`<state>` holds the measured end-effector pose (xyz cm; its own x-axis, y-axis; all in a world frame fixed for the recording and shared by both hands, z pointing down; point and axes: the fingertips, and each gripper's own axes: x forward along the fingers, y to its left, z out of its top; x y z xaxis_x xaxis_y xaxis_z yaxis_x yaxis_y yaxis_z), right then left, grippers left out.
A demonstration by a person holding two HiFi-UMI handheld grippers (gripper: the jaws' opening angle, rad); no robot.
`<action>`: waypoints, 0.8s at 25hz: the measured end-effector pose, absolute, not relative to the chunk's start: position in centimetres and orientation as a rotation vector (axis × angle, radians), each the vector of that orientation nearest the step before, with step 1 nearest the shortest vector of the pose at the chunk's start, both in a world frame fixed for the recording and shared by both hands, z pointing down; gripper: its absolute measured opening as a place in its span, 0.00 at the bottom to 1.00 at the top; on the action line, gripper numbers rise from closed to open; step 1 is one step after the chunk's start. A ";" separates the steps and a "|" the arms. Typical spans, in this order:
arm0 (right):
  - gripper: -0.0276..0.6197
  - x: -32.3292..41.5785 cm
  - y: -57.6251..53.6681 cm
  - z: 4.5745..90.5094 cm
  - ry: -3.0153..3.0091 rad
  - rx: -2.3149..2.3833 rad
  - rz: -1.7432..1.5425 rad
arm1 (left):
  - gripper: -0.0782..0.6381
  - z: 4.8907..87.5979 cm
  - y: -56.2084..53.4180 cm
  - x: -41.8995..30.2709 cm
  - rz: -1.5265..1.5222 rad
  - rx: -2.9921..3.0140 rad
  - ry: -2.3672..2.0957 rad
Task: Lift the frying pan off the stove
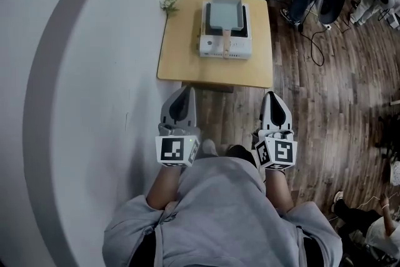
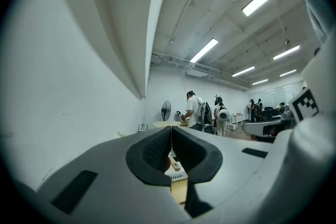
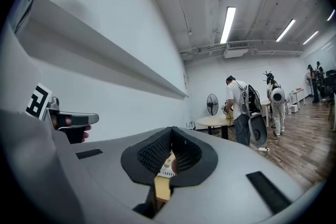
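Closest, grey sweatshirt (image 1: 219,209), then left tool (image 1: 186,92) and right tool (image 1: 270,95) side by side, jaws of each pressed together on nothing. Farther ahead, well apart from both, frying pan (image 1: 224,14) resting on stove (image 1: 242,47) atop wooden table (image 1: 181,56), handle (image 1: 225,44) pointing back toward the tools.

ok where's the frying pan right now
In the head view, the frying pan sits on the white stove at the middle of the small wooden table, white flowers to its left.
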<state>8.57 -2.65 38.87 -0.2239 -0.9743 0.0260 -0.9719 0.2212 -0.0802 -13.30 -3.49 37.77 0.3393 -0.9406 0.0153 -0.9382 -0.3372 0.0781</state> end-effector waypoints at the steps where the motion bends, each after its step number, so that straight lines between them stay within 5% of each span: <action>1: 0.04 8.5 -3.1 39.1 2.434 -1.941 -0.127 | 0.11 37.9 -3.9 -13.3 -0.045 2.510 -1.760; 20: 0.04 6.4 -21.1 42.5 2.689 -1.788 -0.154 | 0.11 40.5 -20.7 -10.8 0.069 2.468 -1.706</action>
